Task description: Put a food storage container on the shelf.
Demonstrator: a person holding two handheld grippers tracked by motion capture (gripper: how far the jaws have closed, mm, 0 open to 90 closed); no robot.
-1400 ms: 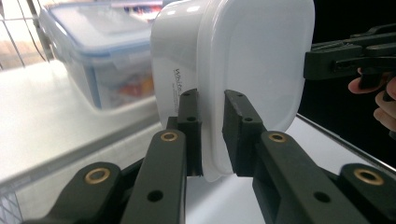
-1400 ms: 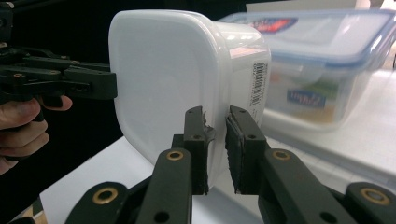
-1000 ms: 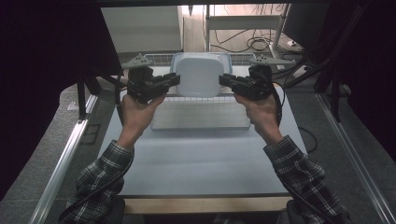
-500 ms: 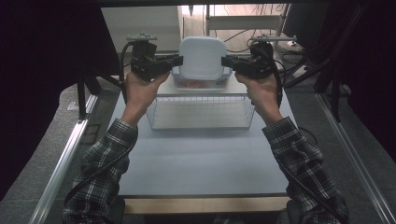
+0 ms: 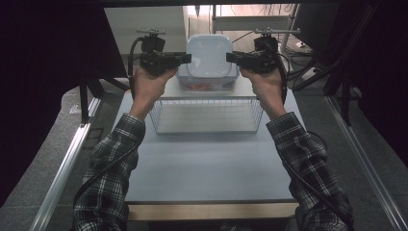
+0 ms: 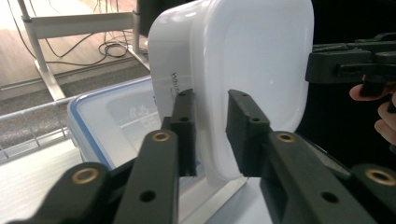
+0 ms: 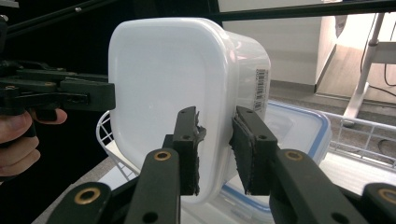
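From above, my left claw [image 5: 187,57] and my right claw [image 5: 229,57] are up at the far end of the table [image 5: 207,168]. The white tub [image 5: 209,55] is between them, up on its edge, with its flat face turned to me. Each claw has one side of it. Right under the tub is a see-through box [image 5: 207,86] with a blue rim. Just in front of that box, nearer to me, is a wire basket [image 5: 207,115].

Looking along my left claw [image 6: 211,135], the side edge of the white tub [image 6: 252,60] is in between my two black jaws. Both pads touch it, so this claw is grasping the tub. The jaws have just been opening a little, with the tub's edge in between them. The box [image 6: 116,121] with the blue rim is low down behind the tub. My right claw [image 6: 312,67] is at the tub's other side. A bit of the wire basket [image 6: 32,116] is off to the left.

Looking along my right claw [image 7: 215,149], the other edge of the white tub [image 7: 163,84] is between these jaws too. The pads press on it, so this claw is grasping the tub as well. These jaws have also just been opening a little. My left claw [image 7: 109,95] is across from me at the tub's far side. The box [image 7: 299,126] is below and behind the tub. I cannot tell if the tub touches the box.
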